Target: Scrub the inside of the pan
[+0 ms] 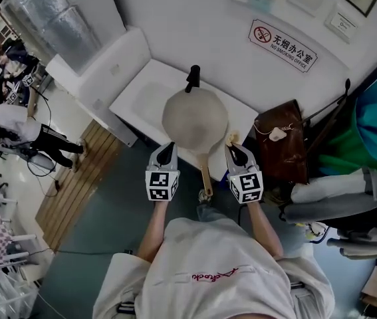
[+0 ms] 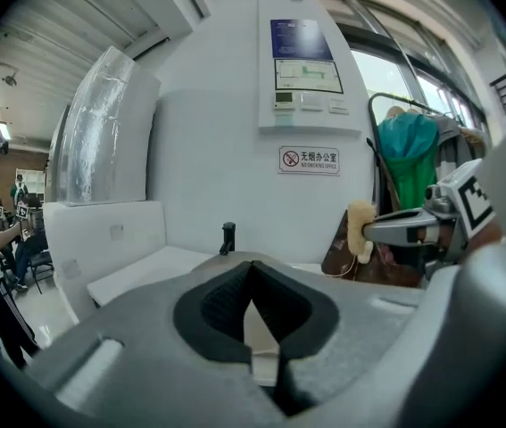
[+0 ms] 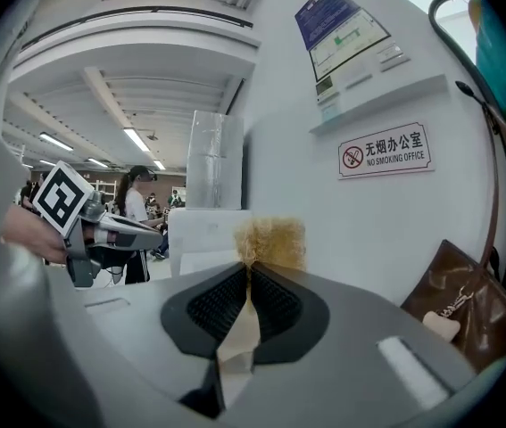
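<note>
- A white counter [image 1: 139, 97] runs along a white wall that carries a no-smoking sign [image 1: 282, 44]. A black tap [image 1: 193, 78] stands at the counter's far edge.
- The left gripper [image 2: 251, 267] has its jaws pressed together with nothing between them. It hangs at the counter's near edge, just left of the pan handle.
- The right gripper [image 3: 248, 268] is clamped on a yellowish scrubbing sponge [image 3: 270, 239], whose fuzzy end sticks out past the jaw tips. It hangs just right of the handle, level with the left gripper.
- The pan [image 1: 195, 119], round and grey, lies on the middle of the counter, beyond both grippers. Its wooden handle [image 1: 205, 171] points near, toward the person, and passes between the two grippers.
- The sponge is beside the pan's near right rim, and I cannot tell whether it touches.
- A brown bag [image 1: 281, 141] sits to the right of the counter.
- Far left, other people stand on the open floor.
</note>
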Demonstrator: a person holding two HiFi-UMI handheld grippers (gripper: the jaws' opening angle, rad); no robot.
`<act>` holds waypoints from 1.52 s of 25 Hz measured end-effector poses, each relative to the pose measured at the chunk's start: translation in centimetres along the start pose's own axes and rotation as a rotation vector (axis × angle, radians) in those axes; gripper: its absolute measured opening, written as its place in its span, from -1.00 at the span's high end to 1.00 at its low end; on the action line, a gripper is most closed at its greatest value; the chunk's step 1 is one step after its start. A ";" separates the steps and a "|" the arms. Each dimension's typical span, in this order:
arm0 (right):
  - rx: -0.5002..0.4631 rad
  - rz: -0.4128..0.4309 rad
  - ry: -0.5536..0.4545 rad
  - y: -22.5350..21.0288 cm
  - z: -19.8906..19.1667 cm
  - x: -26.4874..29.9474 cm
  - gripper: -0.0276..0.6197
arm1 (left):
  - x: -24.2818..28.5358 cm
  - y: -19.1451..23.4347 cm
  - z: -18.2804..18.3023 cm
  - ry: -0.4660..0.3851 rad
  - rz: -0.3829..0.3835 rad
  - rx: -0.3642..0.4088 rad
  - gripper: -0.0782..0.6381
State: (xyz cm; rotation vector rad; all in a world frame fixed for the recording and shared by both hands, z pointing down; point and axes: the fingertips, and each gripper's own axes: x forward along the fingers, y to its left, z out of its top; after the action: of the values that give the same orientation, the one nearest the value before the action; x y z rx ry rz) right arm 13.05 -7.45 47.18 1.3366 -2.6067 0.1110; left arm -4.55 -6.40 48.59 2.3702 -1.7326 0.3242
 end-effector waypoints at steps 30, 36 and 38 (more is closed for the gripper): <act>-0.002 0.122 0.112 -4.2 -1.3 13.9 0.84 | 10.4 8.5 -3.5 0.150 0.098 -0.073 0.78; -0.008 0.105 0.151 -3.3 -1.8 15.8 0.84 | 11.3 10.7 -4.9 0.183 0.075 -0.081 0.78; -0.009 0.099 0.164 -3.0 -2.1 16.6 0.84 | 11.6 11.4 -5.4 0.194 0.066 -0.087 0.78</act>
State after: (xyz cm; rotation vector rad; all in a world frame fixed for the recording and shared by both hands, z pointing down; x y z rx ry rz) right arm 6.35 -22.07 52.79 1.1436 -2.5309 0.2144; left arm -12.39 -18.92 57.29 2.1471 -1.7014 0.4627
